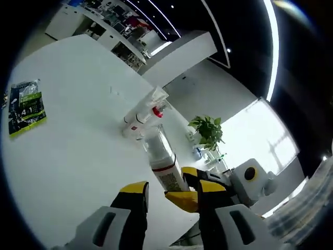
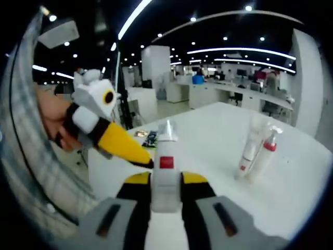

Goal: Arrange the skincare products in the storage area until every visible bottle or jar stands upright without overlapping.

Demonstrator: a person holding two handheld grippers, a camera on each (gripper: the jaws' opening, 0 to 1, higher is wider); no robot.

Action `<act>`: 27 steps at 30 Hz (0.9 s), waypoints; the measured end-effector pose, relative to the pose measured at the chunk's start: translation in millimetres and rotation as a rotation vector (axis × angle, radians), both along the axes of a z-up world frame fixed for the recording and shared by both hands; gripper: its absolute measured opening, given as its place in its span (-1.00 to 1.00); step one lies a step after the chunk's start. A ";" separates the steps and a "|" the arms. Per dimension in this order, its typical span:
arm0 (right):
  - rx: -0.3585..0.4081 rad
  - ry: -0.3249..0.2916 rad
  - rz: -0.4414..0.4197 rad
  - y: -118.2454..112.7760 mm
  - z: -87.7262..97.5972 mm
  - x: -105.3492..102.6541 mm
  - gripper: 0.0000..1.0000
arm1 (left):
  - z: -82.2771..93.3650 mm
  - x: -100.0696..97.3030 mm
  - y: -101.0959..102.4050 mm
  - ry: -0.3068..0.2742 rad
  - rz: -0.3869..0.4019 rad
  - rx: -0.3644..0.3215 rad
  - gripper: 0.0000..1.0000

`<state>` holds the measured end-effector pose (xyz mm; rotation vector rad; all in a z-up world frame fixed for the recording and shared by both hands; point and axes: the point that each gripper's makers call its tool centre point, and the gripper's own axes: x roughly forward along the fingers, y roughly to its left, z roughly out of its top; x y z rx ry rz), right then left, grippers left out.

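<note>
A white pump bottle sits low in the centre of the right gripper view, clamped by the right gripper above the desk. The left gripper, jaws apart, flanks the bottle. Two more bottles stand at right.

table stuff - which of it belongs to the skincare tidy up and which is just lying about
Job:
- white pump bottle, clamped in the right gripper
- clear-capped tube, upright
- red-collared bottle, upright beside it

Lying about:
- green and black packet, flat on the white table
- potted plant beyond the table
</note>
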<state>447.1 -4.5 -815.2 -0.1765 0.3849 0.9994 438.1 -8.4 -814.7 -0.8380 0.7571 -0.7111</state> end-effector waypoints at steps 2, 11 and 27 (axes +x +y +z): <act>0.007 -0.008 0.005 1.8 3.1 -2.5 -0.62 | -0.2 1.7 -1.8 0.003 0.006 -0.008 -0.25; 0.014 -0.013 0.003 1.8 7.9 -7.7 -0.61 | 3.5 4.4 -5.5 -0.013 0.010 -0.038 -0.49; 0.114 0.010 0.054 2.8 18.5 -7.6 -0.52 | 12.5 1.8 1.9 -0.145 -0.115 0.110 -0.61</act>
